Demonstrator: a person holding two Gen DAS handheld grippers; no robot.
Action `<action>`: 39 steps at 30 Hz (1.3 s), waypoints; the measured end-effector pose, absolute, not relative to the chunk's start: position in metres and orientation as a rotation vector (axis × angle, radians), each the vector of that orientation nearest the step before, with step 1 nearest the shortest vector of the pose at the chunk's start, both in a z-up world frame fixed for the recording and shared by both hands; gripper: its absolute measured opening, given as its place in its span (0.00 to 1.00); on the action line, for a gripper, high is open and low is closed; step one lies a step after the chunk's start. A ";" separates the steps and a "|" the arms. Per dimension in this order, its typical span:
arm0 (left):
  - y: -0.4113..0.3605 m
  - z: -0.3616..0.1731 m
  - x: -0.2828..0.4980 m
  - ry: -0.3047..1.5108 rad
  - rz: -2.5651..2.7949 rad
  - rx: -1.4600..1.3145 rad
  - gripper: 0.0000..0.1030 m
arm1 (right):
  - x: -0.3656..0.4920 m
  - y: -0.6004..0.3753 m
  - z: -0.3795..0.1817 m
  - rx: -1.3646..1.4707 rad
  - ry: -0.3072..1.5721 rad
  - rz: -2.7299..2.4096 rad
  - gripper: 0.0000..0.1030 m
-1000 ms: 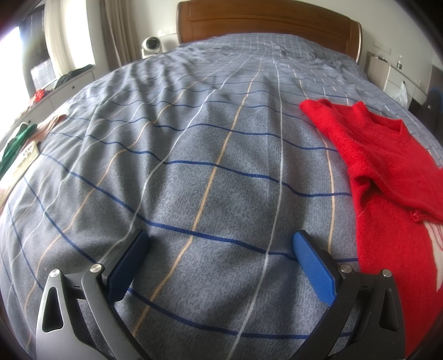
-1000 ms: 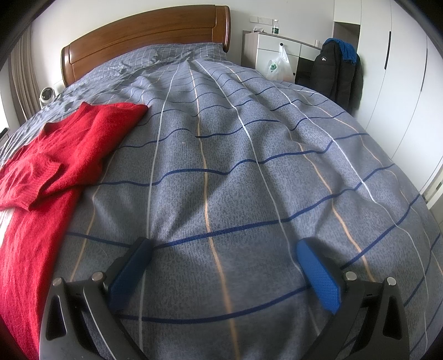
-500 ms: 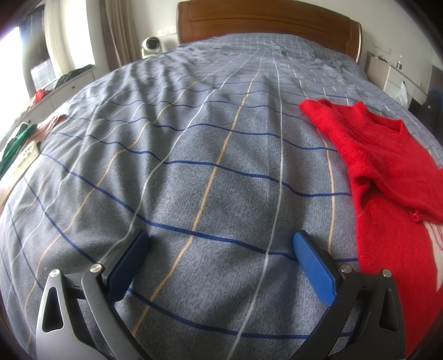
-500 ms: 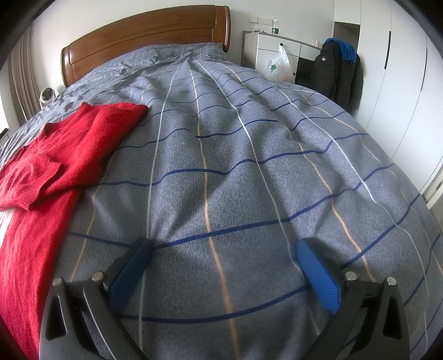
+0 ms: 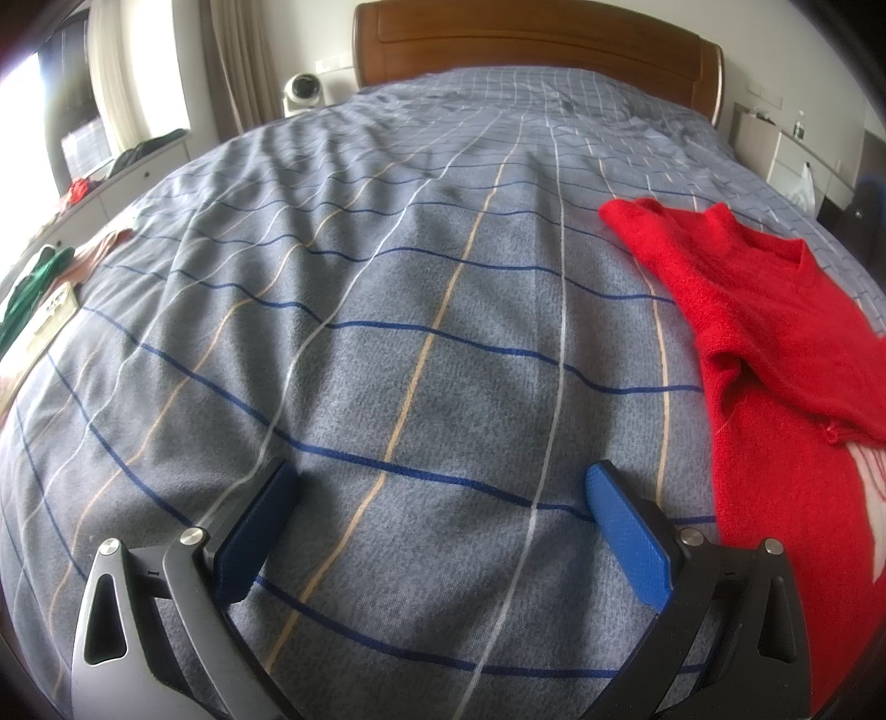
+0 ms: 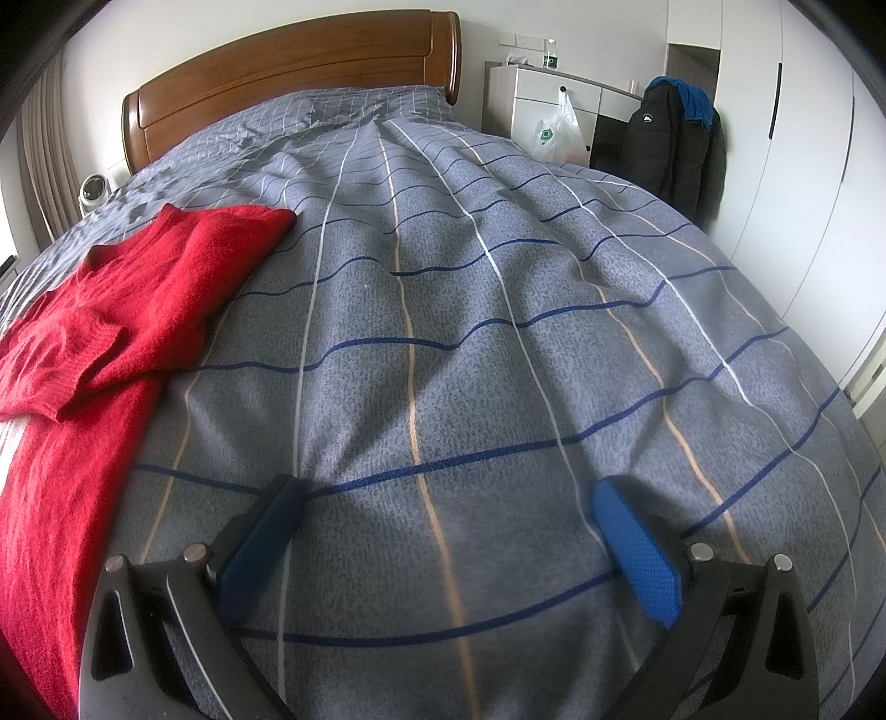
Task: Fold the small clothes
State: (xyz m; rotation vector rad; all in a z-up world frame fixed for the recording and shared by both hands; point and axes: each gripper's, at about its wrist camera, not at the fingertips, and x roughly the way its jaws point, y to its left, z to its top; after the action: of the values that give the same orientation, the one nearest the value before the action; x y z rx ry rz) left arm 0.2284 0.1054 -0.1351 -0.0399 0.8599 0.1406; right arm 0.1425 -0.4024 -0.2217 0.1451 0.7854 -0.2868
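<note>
Grey checked bedding with blue, white and tan lines covers the bed point(image 5: 387, 332), which runs up to a wooden headboard point(image 5: 531, 50). On that bed lies the red sweater point(image 5: 775, 343), spread flat with one sleeve folded across its body. The left gripper point(image 5: 437, 487) sits left of the sweater, its blue-padded fingers point(image 5: 626, 526) spread wide and holding nothing. The right gripper point(image 6: 443, 498) sits right of the sweater point(image 6: 122, 321), fingers likewise wide and empty, over bare bedding.
</note>
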 end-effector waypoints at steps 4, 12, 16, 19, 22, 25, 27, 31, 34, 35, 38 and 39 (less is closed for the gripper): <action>0.106 -0.135 0.228 0.860 0.141 -0.040 1.00 | 0.142 -0.402 -0.221 0.145 0.785 -0.287 0.99; 0.105 -0.135 0.228 0.860 0.140 -0.040 1.00 | 0.141 -0.401 -0.220 0.146 0.783 -0.287 0.99; 0.105 -0.135 0.228 0.859 0.141 -0.038 1.00 | 0.142 -0.401 -0.220 0.146 0.783 -0.287 0.99; 0.106 -0.135 0.228 0.860 0.140 -0.040 1.00 | 0.141 -0.401 -0.220 0.144 0.783 -0.288 0.99; 0.106 -0.135 0.227 0.857 0.139 -0.042 1.00 | 0.141 -0.401 -0.220 0.143 0.783 -0.289 0.99; 0.108 -0.135 0.228 0.863 0.124 -0.064 1.00 | 0.141 -0.401 -0.220 0.144 0.783 -0.288 0.99; 0.110 -0.134 0.228 0.869 0.107 -0.072 1.00 | 0.141 -0.401 -0.220 0.144 0.782 -0.288 0.99; 0.117 -0.129 0.228 0.956 0.062 -0.125 1.00 | 0.140 -0.402 -0.221 0.147 0.781 -0.286 0.99; 0.115 -0.122 0.214 1.028 0.016 -0.124 1.00 | 0.139 -0.404 -0.222 0.160 0.783 -0.277 1.00; 0.113 -0.114 0.202 1.050 -0.029 -0.126 0.99 | 0.139 -0.406 -0.221 0.172 0.794 -0.266 1.00; 0.111 -0.088 0.154 1.013 -0.177 -0.164 0.99 | 0.135 -0.416 -0.206 0.245 0.868 -0.170 0.99; 0.107 -0.080 0.131 1.000 -0.249 -0.174 0.99 | 0.124 -0.418 -0.197 0.299 0.869 -0.123 0.98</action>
State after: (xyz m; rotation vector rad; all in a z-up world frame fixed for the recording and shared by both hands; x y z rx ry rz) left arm 0.1312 0.1073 -0.0805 -0.1745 1.0000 -0.2486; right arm 0.1235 -0.4180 -0.1966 0.2989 0.8693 -0.1234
